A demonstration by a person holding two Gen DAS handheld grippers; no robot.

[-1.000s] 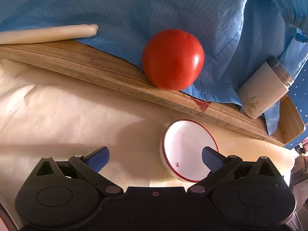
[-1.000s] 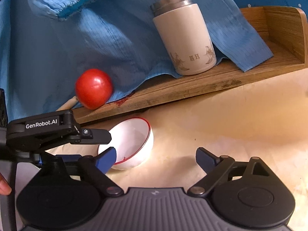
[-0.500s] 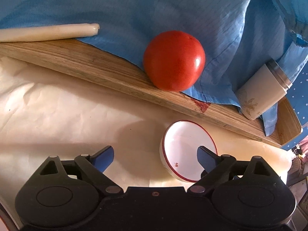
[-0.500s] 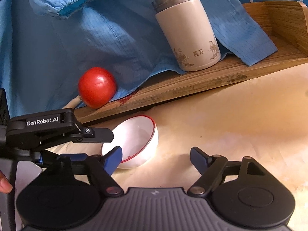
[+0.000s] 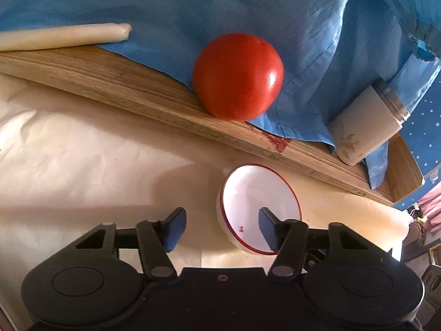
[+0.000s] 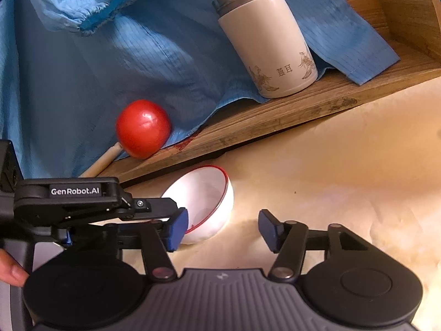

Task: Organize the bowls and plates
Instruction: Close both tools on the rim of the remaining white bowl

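Observation:
A white bowl with a red rim (image 5: 259,201) sits tilted on the cream table cover; it also shows in the right wrist view (image 6: 205,201). My left gripper (image 5: 220,229) is open, its jaws astride the bowl's near left wall, the right finger over the bowl's inside. My right gripper (image 6: 223,230) is open and empty, with the bowl just ahead between its fingers. The left gripper's body (image 6: 82,201) shows at the left of the right wrist view.
A wooden tray (image 5: 115,82) runs along the back, draped with a blue garment (image 5: 248,8). On it lie a red tomato (image 5: 238,75), a pale stick (image 5: 63,37) and a cream tumbler with a steel lid (image 6: 270,41).
Both grippers have narrowed their opening a little. The left gripper has drawn back slightly from the tray; the right has moved in so the bowl lies between its fingers.

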